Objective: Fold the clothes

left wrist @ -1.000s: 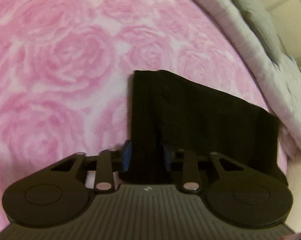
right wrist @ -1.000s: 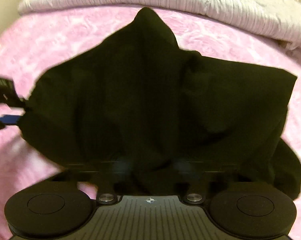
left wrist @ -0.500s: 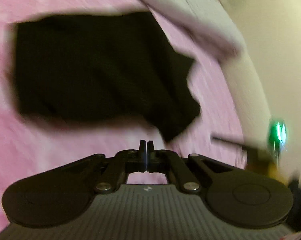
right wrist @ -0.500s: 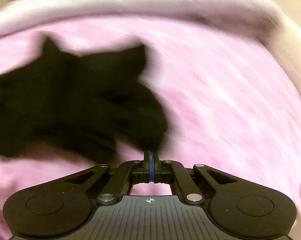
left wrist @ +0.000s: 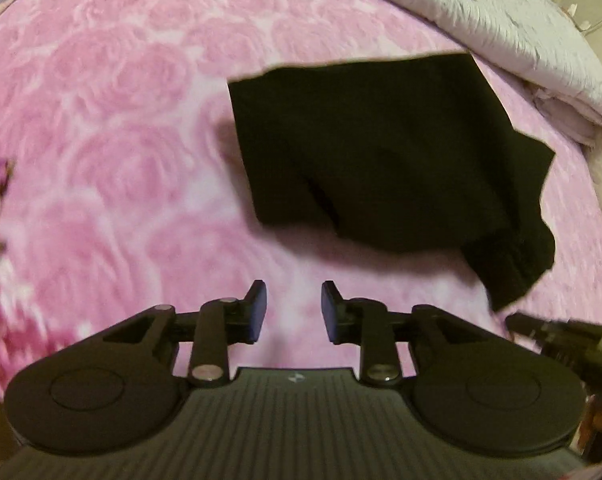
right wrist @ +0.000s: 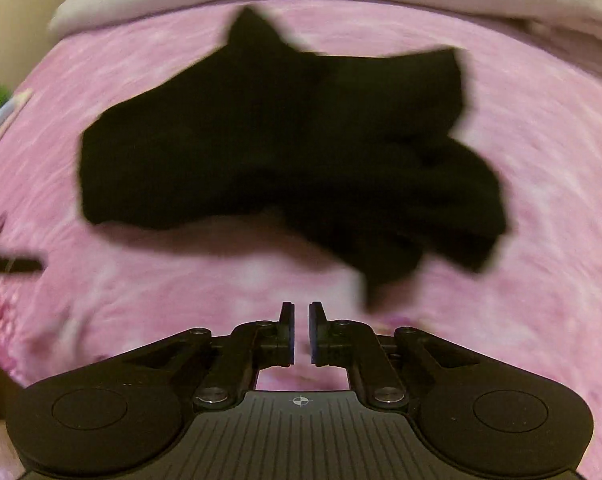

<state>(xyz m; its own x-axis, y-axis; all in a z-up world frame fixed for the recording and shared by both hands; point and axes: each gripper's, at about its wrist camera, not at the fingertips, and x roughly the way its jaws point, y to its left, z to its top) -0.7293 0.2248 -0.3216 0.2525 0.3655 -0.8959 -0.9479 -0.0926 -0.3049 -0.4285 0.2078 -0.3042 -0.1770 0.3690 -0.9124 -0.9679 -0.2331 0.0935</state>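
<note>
- Left gripper (left wrist: 293, 307) — jaws have just been opening and stand apart with nothing between them, short of the black garment (left wrist: 381, 168), which lies loose on the pink rose bedspread (left wrist: 121, 120).
- The garment sits partly folded, near the rolled grey quilt (left wrist: 501, 32); its right end is bunched, a flap trailing toward the grippers. Pinching only that flap would likely drag the fold apart.
- Right gripper (right wrist: 300, 330) — nearly closed, a thin gap showing, empty, just short of the garment's trailing corner. Going in this narrow it could push the cloth and rumple it.
</note>
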